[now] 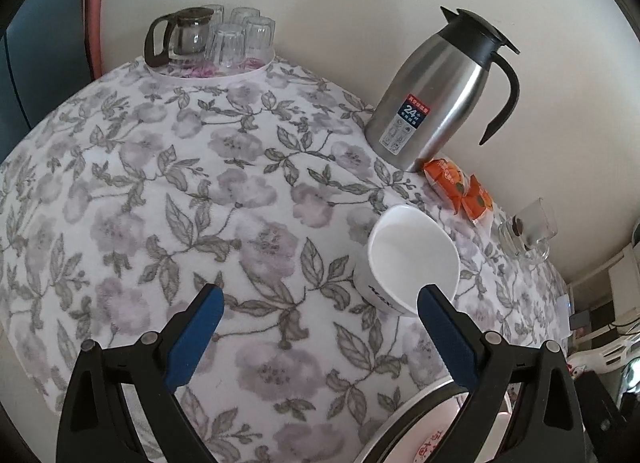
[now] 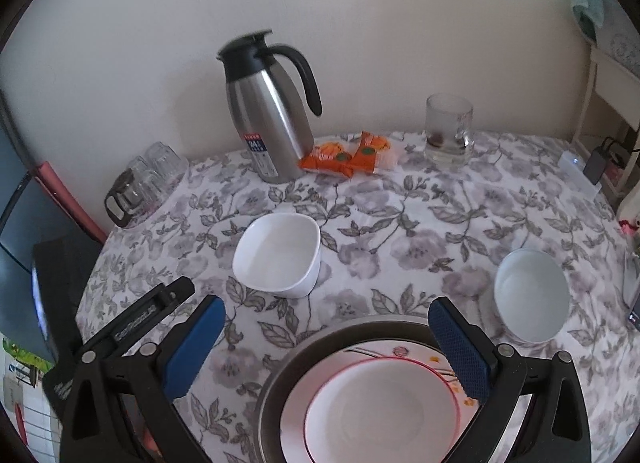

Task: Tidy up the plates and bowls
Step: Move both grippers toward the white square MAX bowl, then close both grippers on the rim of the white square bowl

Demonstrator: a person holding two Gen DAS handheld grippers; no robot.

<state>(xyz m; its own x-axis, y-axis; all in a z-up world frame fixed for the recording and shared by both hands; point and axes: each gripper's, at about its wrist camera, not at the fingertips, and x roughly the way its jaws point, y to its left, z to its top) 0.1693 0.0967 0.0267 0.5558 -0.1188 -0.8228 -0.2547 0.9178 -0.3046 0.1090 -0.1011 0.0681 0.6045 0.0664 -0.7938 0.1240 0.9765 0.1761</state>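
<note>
A white squarish bowl [image 2: 277, 255] stands upright on the flowered tablecloth; in the left wrist view the same bowl [image 1: 412, 259] sits just beyond my right fingertip. My left gripper [image 1: 320, 299] is open and holds nothing. A stack of plates [image 2: 372, 395], a steel one under a flowered one under a red-rimmed one, lies at the near edge below my right gripper [image 2: 326, 311], which is open and empty. A round white bowl [image 2: 531, 295] stands to the right of the stack. In the left wrist view only the stack's rim [image 1: 420, 407] shows.
A steel thermos jug [image 2: 270, 111] stands at the back by the wall, with orange snack packets [image 2: 348, 159] and a glass mug [image 2: 448, 129] to its right. A tray of upturned glasses and a glass pot [image 1: 208, 39] sits at the far left corner.
</note>
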